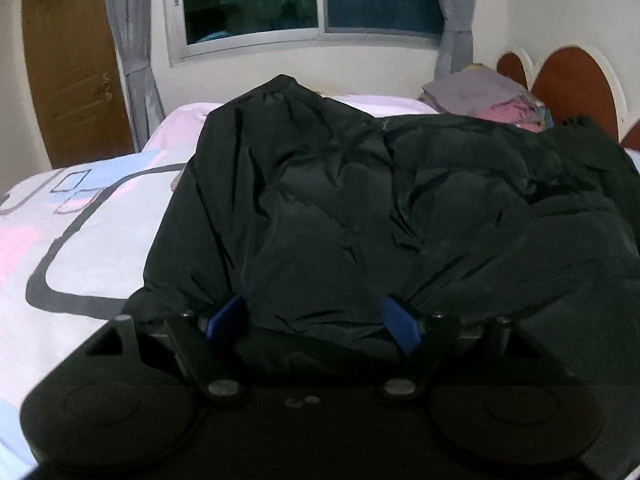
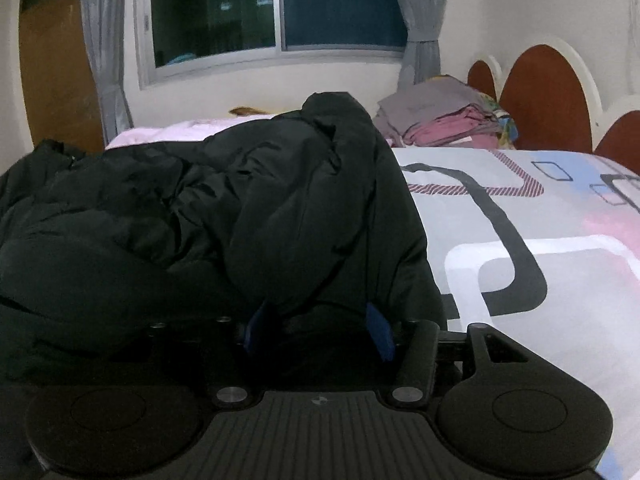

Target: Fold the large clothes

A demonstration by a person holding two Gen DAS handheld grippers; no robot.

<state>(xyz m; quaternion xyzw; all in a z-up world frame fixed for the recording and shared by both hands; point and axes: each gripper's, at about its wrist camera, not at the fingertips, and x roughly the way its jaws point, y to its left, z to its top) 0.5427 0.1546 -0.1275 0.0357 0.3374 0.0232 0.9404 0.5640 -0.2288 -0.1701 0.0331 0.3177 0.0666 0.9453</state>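
Note:
A large black puffy jacket (image 1: 360, 200) lies bunched on the patterned bed cover (image 1: 92, 248). My left gripper (image 1: 314, 318) stands open at the jacket's near edge, its blue fingers (image 1: 228, 316) spread wide with black fabric bulging between them. In the right wrist view the same jacket (image 2: 240, 208) fills the left and middle. My right gripper (image 2: 318, 326) is also open at the near edge, blue fingers (image 2: 378, 330) either side of a thick fold. The fingertips of both are partly buried in fabric.
A stack of folded grey and pink clothes (image 2: 444, 120) sits at the far end of the bed by the brown and white headboard (image 2: 544, 96). A window (image 1: 312, 0) with grey curtains and a wooden door (image 1: 72, 76) are behind. Bed cover (image 2: 540, 240) shows to the right.

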